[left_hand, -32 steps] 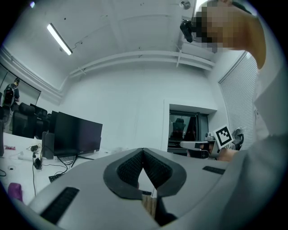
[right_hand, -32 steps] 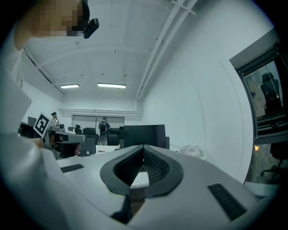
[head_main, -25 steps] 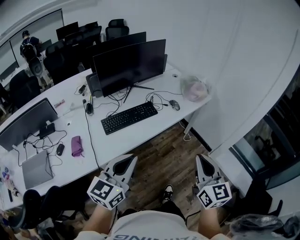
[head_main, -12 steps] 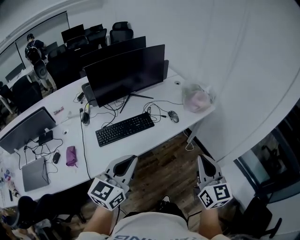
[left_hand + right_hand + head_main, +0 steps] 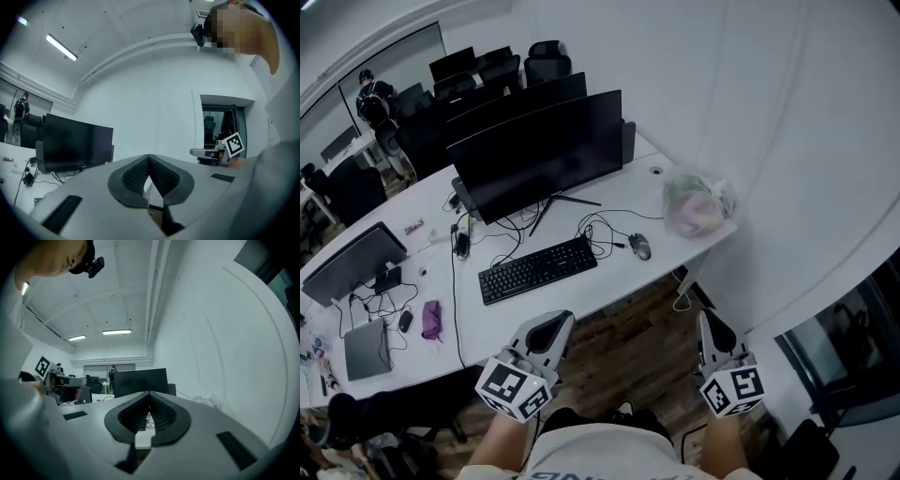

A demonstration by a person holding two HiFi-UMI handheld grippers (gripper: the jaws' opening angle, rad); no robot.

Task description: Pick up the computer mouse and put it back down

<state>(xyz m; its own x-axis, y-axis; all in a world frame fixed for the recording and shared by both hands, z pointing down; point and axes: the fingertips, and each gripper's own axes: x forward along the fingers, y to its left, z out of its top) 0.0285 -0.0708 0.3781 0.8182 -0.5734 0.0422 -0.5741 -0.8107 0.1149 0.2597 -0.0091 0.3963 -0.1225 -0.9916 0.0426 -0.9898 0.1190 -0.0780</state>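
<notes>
White worktop [image 5: 623, 274] carries the computer mouse [image 5: 639, 247] just beside the keyboard [image 5: 537, 269]. Left gripper [image 5: 551, 325] and right gripper [image 5: 711, 328] hang well short of it, jaws together and empty, presumably because the reach is not yet made.

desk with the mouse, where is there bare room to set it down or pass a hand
Bare: the strip of desk between the keyboard and the front edge, and the front corner between the mouse and the plastic bag. Crowded: cables tangle between the monitor and keyboard.
</notes>
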